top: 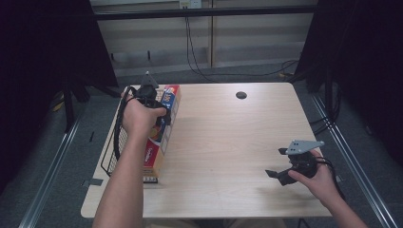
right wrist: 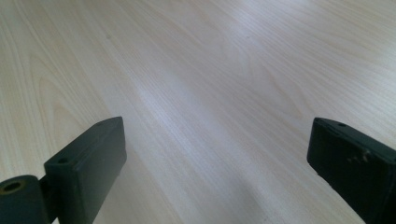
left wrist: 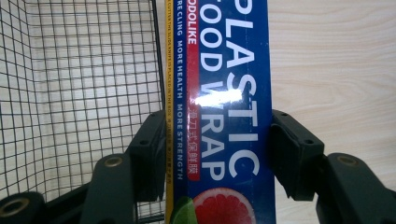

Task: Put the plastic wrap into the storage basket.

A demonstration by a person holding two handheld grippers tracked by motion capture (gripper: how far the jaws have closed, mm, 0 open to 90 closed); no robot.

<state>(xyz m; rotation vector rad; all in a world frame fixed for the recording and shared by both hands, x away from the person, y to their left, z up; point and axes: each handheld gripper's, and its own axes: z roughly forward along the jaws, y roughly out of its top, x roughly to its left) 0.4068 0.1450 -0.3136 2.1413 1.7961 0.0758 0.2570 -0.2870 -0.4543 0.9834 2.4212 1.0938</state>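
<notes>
A long blue and red box of plastic food wrap (top: 159,135) lies lengthwise along the table's left side, beside a black wire basket (top: 110,152). My left gripper (top: 154,111) reaches down over the box's far half. In the left gripper view the box (left wrist: 224,112) runs up between the two black jaws, and both pads (left wrist: 152,154) press on its long sides: the gripper is shut on it. My right gripper (top: 278,164) rests low at the table's front right, open. Its jaws (right wrist: 215,163) stand wide apart over bare wood with nothing between them.
The wire basket's mesh (left wrist: 79,88) lies just left of the box in the left gripper view. A round cable hole (top: 241,95) sits near the table's far edge. Black cables hang behind the table (top: 228,137).
</notes>
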